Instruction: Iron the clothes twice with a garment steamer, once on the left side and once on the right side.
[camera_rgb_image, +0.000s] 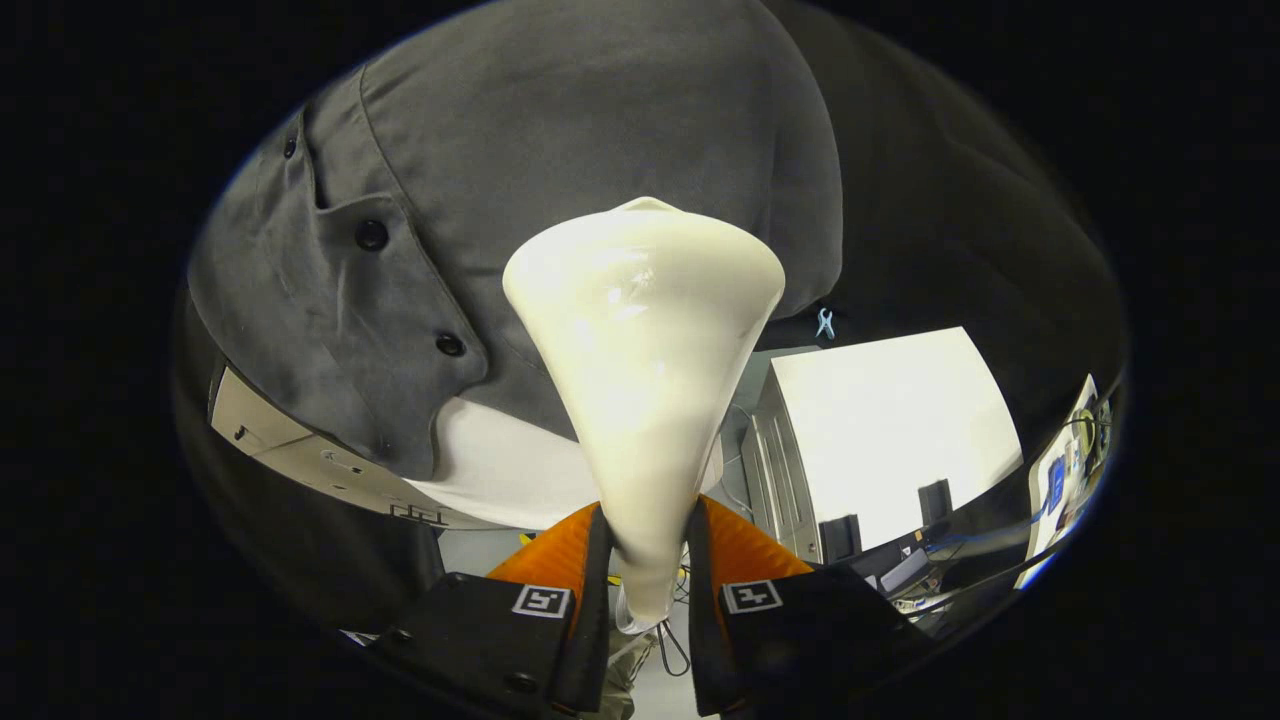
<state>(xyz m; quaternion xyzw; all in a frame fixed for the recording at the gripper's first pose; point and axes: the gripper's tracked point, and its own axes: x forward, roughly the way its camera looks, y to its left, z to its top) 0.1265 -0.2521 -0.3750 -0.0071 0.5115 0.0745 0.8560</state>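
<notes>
**Steamer head on the shirt, right of the button strip**

We have the gripper (645, 560) clenched on the steamer (640, 360): both fingers press the narrow neck of its cream, cone-shaped head, one on each side. The wide end of the head points away from us and meets the grey shirt (600, 130), just right of the button strip (400, 290). Whether the face touches the cloth flat we cannot tell; the head itself hides the contact.

Our judgement for the stroke: keep the face square to the cloth, move slowly along the panel, and stay off the buttons. A cord (672, 650) hangs below the neck, so we should watch for drag on it.

The cloth looks matte and fairly smooth here, with the button strip folding outward at the left. A small blue clip (825, 323) sits at the shirt's right edge. Beyond, low and to the right, stand a white cabinet (880, 430) and a cluttered desk (1060, 480).
</notes>
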